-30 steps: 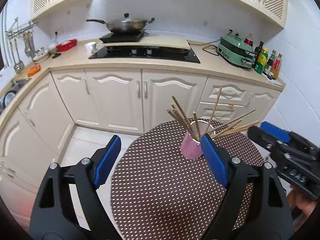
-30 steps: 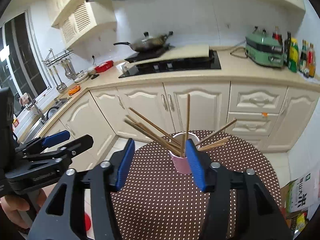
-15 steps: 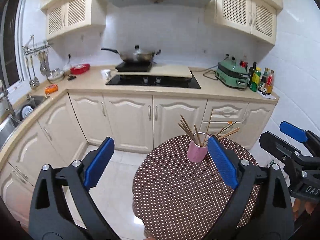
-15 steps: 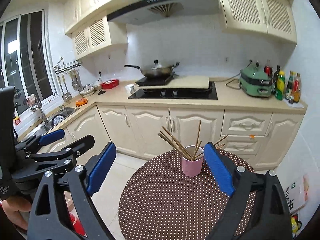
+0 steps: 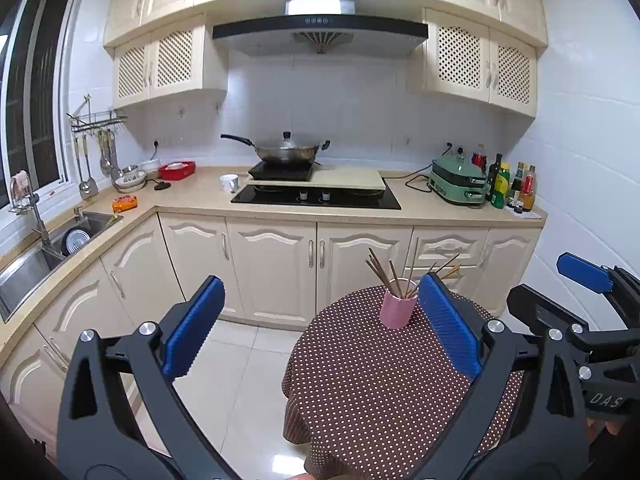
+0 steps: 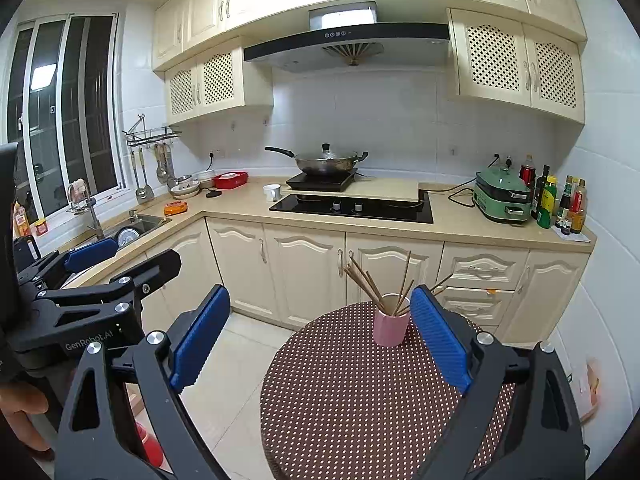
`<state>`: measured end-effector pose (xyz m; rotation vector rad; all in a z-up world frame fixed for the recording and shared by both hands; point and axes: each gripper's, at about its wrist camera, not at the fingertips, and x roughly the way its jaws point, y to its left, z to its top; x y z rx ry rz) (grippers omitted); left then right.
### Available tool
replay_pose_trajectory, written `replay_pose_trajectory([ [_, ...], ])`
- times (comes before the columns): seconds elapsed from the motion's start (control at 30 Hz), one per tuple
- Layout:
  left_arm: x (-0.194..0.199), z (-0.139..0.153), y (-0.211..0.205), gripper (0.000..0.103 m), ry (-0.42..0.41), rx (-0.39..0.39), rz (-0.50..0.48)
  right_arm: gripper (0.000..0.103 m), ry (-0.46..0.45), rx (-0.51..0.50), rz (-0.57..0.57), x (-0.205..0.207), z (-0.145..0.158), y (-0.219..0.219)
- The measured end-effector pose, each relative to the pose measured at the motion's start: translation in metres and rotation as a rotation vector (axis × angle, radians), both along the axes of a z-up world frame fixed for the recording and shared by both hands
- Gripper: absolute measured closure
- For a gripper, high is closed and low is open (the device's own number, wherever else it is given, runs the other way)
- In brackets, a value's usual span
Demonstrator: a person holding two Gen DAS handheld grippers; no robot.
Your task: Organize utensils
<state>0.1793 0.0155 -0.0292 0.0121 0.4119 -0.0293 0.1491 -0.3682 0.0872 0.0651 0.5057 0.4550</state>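
Cream kitchen cabinets (image 5: 276, 256) back a round table under a brown, white-dotted cloth (image 5: 380, 380). Toward its far edge stands a small pink cylindrical cup (image 5: 395, 307) – upright, holding thin wooden chopsticks (image 5: 384, 274) fanned loosely outward. Judgement: the sticks are light, stiff and smooth, liable to roll or slip; best pinched mid-shaft. The cup looks rigid but easily tipped. Left gripper (image 5: 316, 326) has just been opening – blue ribbed pads spread wide, nothing between them. Right gripper (image 6: 320, 332) likewise has just been opening, empty, well apart from the cup.
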Motion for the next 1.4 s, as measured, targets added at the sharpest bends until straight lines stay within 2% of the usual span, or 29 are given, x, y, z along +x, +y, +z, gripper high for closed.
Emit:
replay_pose_trajectory([
  [0.33, -0.026, 0.008, -0.001, 0.006, -0.029, -0.008, 0.039, 0.014, -0.041, -0.012, 0.031, -0.025, 0.009, -0.004],
  [0.63, -0.035, 0.016, -0.019, 0.006, -0.059, 0.005, 0.105, 0.012, -0.047, -0.005, 0.09, -0.018, 0.009, -0.021],
  [1.07, -0.037, 0.021, -0.046, 0.006, -0.065, 0.022, 0.142, 0.011, -0.054, 0.016, 0.117, -0.012, 0.013, -0.046],
  [1.4, -0.041, 0.023, -0.049, 0.006, -0.066, 0.028, 0.15, 0.01, -0.047, 0.025, 0.12, -0.01, 0.013, -0.054],
])
